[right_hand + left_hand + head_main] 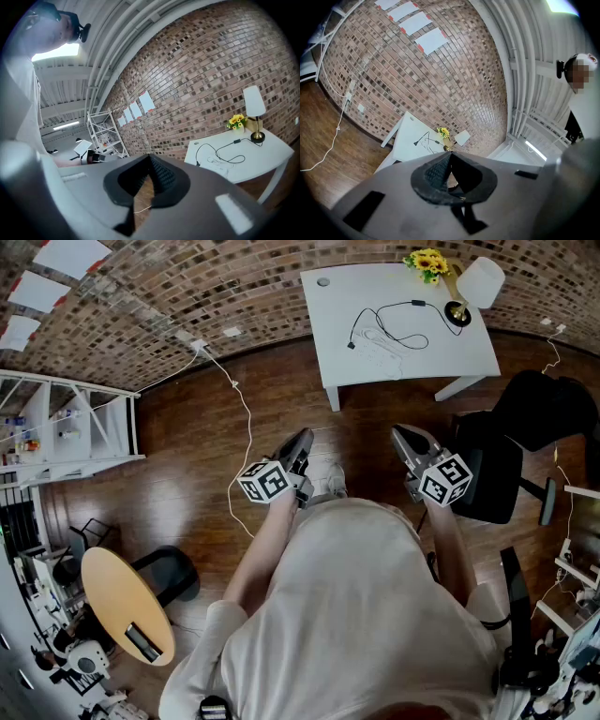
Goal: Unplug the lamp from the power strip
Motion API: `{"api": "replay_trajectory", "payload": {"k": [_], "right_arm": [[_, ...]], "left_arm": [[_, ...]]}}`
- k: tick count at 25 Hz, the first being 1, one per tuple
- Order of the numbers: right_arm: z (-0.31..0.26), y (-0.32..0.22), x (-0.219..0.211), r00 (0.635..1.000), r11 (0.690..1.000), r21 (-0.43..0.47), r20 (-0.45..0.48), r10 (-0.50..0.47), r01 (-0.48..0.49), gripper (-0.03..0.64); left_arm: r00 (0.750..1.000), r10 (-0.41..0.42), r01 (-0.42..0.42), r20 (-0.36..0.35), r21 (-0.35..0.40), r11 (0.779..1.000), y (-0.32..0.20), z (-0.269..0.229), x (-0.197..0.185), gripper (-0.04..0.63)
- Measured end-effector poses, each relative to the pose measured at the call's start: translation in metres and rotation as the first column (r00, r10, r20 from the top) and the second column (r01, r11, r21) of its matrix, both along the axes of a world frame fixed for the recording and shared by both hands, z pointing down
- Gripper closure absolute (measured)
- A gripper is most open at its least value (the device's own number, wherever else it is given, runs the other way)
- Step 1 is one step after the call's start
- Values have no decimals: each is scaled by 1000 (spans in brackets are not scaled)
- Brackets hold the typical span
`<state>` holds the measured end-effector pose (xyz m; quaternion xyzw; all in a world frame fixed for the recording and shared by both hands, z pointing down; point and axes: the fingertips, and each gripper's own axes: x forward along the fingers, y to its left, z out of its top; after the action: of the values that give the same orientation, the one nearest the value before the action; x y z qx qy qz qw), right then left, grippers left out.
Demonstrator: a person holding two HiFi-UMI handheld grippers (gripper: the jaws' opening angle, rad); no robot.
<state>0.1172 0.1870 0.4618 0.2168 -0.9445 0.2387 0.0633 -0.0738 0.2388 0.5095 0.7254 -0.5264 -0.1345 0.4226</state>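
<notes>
A white table (469, 357) stands against the brick wall, far ahead of me. On it are the lamp (478, 284) with a white shade and brass base, its black cord (394, 322) and a white power strip (382, 345). Both grippers hang over the wooden floor in front of the person's body, well short of the table. My left gripper (306, 435) is shut and holds nothing, and so is my right gripper (397, 430). In the right gripper view the lamp (253, 101), cord (225, 152) and table (248, 161) lie beyond the shut jaws of the gripper (149, 157). The left gripper (450, 157) faces the distant table (410, 140).
Yellow flowers (427, 261) stand beside the lamp. A black office chair (506, 474) is close on the right. A white cable (246, 437) runs over the floor from a wall outlet (199, 345). A white shelf rack (66, 418) and a round wooden top (122, 601) are at the left.
</notes>
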Motion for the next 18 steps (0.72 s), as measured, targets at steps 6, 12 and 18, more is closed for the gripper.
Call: {"api": "replay_trajectory", "payload": {"k": [6, 12, 18], "right_arm": [[10, -24, -36, 999, 999, -8, 8, 36, -36, 627], [15, -38, -71, 996, 996, -23, 44, 83, -82, 627], [12, -55, -70, 994, 994, -37, 34, 106, -105, 627]], "left_arm": [[999, 35, -36, 16, 11, 999, -26, 4, -36, 591], [992, 124, -125, 23, 35, 992, -52, 7, -36, 591], [985, 175, -175, 6, 22, 984, -72, 12, -24, 591]]}}
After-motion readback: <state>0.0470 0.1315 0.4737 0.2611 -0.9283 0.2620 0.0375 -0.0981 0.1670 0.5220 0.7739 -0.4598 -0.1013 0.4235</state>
